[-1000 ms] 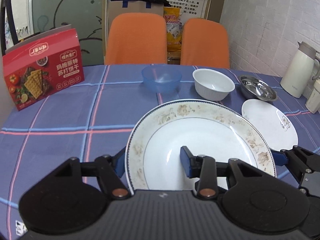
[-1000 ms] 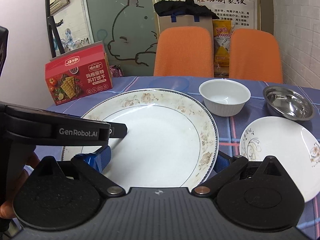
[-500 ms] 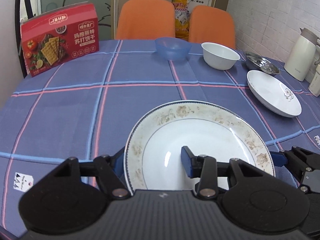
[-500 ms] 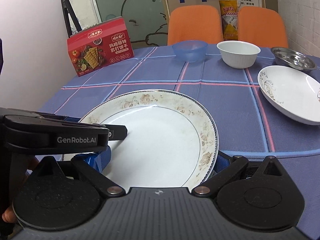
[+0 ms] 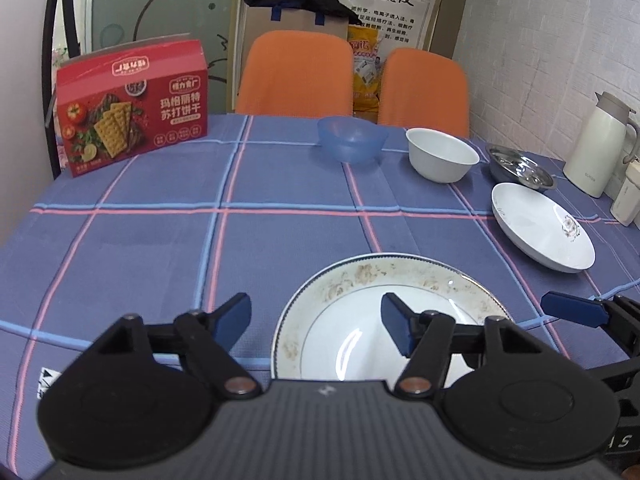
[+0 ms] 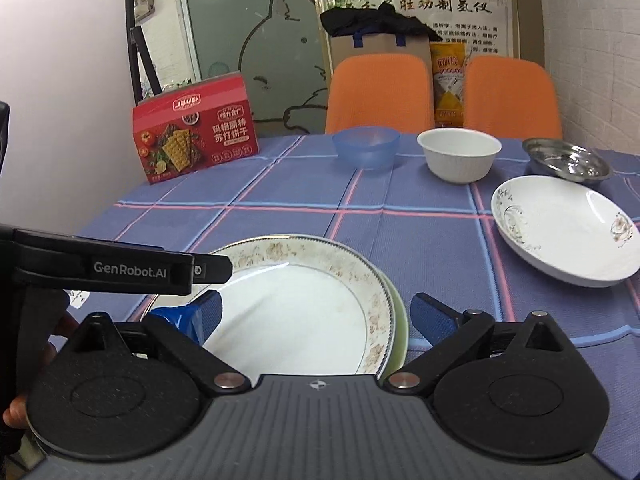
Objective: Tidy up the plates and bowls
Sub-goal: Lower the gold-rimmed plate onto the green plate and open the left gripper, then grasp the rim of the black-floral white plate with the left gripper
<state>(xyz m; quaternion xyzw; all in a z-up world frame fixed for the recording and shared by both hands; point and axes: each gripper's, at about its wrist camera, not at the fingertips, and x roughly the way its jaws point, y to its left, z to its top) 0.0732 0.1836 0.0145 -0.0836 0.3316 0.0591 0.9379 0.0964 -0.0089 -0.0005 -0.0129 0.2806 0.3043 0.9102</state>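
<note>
A large flower-rimmed plate (image 5: 360, 320) (image 6: 296, 312) lies at the table's near edge on top of a green plate (image 6: 401, 322), of which only an edge shows. My left gripper (image 5: 315, 322) is opening. Its left finger stands clear of the plate's left rim and its right finger hangs over the plate's well. My right gripper (image 6: 316, 316) straddles the right rim with wide jaws, its right finger just off the edge. Farther off sit a small white plate (image 5: 542, 226) (image 6: 564, 228), a white bowl (image 5: 442, 160), a blue bowl (image 5: 352, 140) and a steel bowl (image 5: 520, 168).
A red cracker box (image 5: 132, 108) stands at the back left on the blue checked tablecloth (image 5: 160, 240). A cream thermos jug (image 5: 600, 144) stands by the right wall. Two orange chairs (image 5: 294, 76) are behind the table. A hand (image 6: 16, 412) holds the left gripper.
The flower-rimmed plate came back toward the near edge and went down onto the green plate. The left jaws spread off its rim. The right finger now shows clear of the right rim.
</note>
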